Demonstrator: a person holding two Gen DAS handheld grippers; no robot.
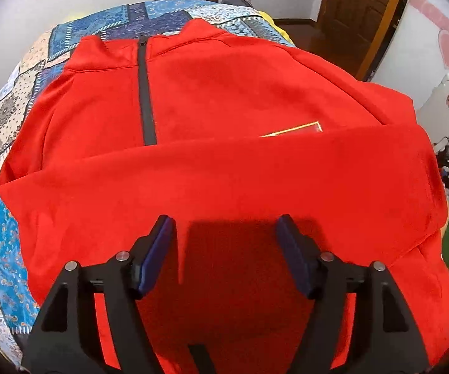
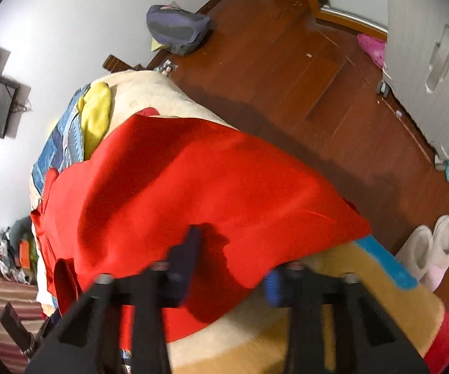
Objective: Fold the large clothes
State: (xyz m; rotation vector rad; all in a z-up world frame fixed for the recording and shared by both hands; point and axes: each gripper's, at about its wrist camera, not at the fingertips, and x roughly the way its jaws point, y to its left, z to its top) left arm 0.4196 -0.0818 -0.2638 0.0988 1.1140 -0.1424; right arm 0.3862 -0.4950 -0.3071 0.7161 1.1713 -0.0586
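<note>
A large red zip-neck top [image 1: 212,99] lies spread on the bed, collar at the far end, with a black zipper [image 1: 146,93] down its chest. A red sleeve or folded part [image 1: 224,174] lies across its lower half. My left gripper [image 1: 224,233] hovers open just above the near part of the red cloth, holding nothing. In the right wrist view the same red top [image 2: 193,180] drapes over the bed corner. My right gripper [image 2: 233,258] is open, its fingers set either side of the garment's near edge, the right fingertip [image 2: 271,283] partly under the cloth.
A blue patchwork quilt [image 1: 3,227] covers the bed on the left. A cream, tan and blue blanket [image 2: 364,290] lies under the garment's edge. A yellow cloth [image 2: 96,115] lies at the bed's far end. The wooden floor [image 2: 302,78] holds a grey backpack [image 2: 177,28] and white slippers [image 2: 430,249].
</note>
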